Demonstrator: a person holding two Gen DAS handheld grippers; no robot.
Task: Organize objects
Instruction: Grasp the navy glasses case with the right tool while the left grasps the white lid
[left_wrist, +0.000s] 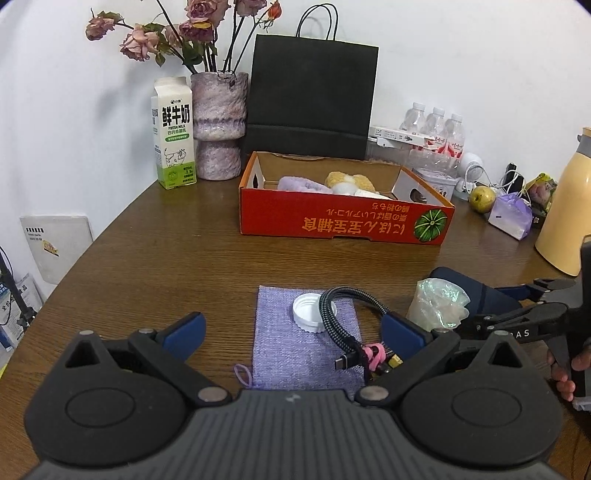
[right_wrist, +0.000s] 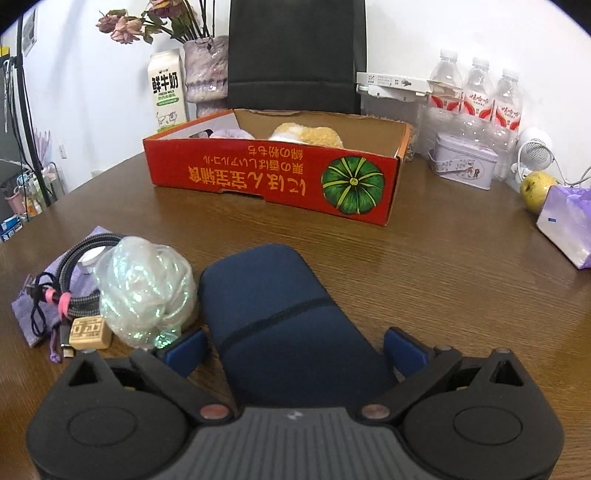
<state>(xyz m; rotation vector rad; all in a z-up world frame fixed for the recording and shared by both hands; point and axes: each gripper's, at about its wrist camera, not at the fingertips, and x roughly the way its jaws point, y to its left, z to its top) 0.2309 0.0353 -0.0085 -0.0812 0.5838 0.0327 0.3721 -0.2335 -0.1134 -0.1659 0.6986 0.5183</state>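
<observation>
My left gripper (left_wrist: 293, 332) is open above a purple cloth pouch (left_wrist: 295, 354) that carries a white cap (left_wrist: 310, 312) and a coiled braided cable (left_wrist: 347, 325). My right gripper (right_wrist: 295, 347) is open, its fingers on either side of the near end of a navy case (right_wrist: 280, 314). A crumpled iridescent wrap (right_wrist: 144, 288) lies left of the case, with a small wooden block (right_wrist: 90, 334) beside it. The red cardboard box (left_wrist: 332, 221) stands farther back and holds purple and yellow soft items (left_wrist: 347, 182).
A milk carton (left_wrist: 173, 136), a vase of dried roses (left_wrist: 219, 125) and a black paper bag (left_wrist: 314, 99) stand at the back. Water bottles (right_wrist: 476, 96), a tin (right_wrist: 463, 160), an apple (right_wrist: 535, 188), a purple packet (right_wrist: 569, 225) and a yellow jug (left_wrist: 569, 210) crowd the right.
</observation>
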